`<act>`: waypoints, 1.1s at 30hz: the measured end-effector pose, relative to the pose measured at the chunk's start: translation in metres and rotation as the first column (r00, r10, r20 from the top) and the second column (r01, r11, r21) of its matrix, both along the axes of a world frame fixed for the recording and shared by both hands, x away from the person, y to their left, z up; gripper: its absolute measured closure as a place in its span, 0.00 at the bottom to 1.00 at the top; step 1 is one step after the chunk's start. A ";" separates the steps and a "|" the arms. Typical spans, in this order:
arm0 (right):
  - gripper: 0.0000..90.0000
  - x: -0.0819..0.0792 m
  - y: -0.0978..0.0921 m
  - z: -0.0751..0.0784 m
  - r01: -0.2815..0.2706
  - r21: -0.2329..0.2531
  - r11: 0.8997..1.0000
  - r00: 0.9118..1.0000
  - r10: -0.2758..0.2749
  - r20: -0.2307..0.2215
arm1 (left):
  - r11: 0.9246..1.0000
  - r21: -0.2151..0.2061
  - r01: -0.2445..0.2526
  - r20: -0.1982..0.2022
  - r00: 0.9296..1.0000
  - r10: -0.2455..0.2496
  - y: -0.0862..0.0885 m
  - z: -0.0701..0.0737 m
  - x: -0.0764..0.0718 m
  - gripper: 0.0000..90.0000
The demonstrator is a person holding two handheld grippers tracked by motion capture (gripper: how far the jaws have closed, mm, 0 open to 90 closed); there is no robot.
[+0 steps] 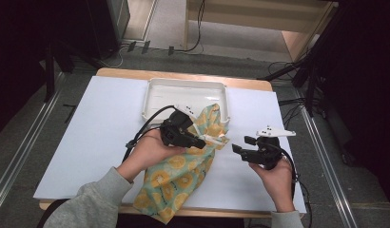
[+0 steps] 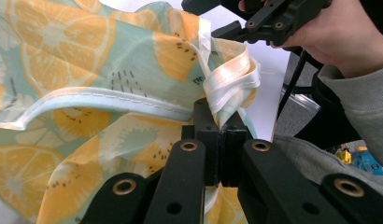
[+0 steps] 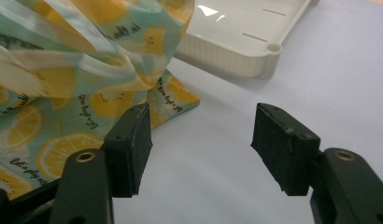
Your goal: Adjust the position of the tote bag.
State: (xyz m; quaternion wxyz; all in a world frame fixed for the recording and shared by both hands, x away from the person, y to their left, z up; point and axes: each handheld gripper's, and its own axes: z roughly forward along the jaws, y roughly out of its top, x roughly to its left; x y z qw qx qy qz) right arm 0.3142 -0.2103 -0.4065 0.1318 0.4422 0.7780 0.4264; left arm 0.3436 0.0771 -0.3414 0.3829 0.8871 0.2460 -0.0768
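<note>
Lemon-print cloth (image 1: 181, 173) on counter (image 1: 102, 128), long axis running from near edge up toward white tray (image 1: 186, 88), top corner against tray. Left tongs (image 1: 202, 141) clamped on cloth's cream hem (image 2: 231, 84). Right tongs (image 1: 239, 145) wide apart, empty, just right of cloth.

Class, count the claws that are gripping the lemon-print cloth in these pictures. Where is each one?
1. The left claw is shut on the cloth's white hem, near the tray. The right claw is open beside the cloth, holding nothing.

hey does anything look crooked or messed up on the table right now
Mostly tidy. The lemon-print cloth lies rumpled, its near end hanging over the table edge and its far corner against the white tray. The left tool pinches its ribbon.
</note>
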 end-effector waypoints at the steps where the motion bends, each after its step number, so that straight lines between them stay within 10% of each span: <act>1: 0.43 0.000 0.000 0.000 0.000 0.000 1.000 1.000 0.000 0.002 | 1.000 -0.004 0.000 -0.004 1.000 0.000 -0.001 -0.003 0.001 1.00; 16: 0.43 -0.002 0.002 -0.003 0.001 -0.013 1.000 1.000 -0.001 -0.009 | 1.000 0.007 -0.006 -0.052 0.999 0.006 -0.012 -0.040 0.005 1.00; 33: 0.44 -0.002 -0.001 -0.002 0.003 -0.009 1.000 1.000 -0.003 -0.006 | 1.000 0.003 0.025 -0.017 1.000 -0.025 -0.009 -0.019 -0.004 0.41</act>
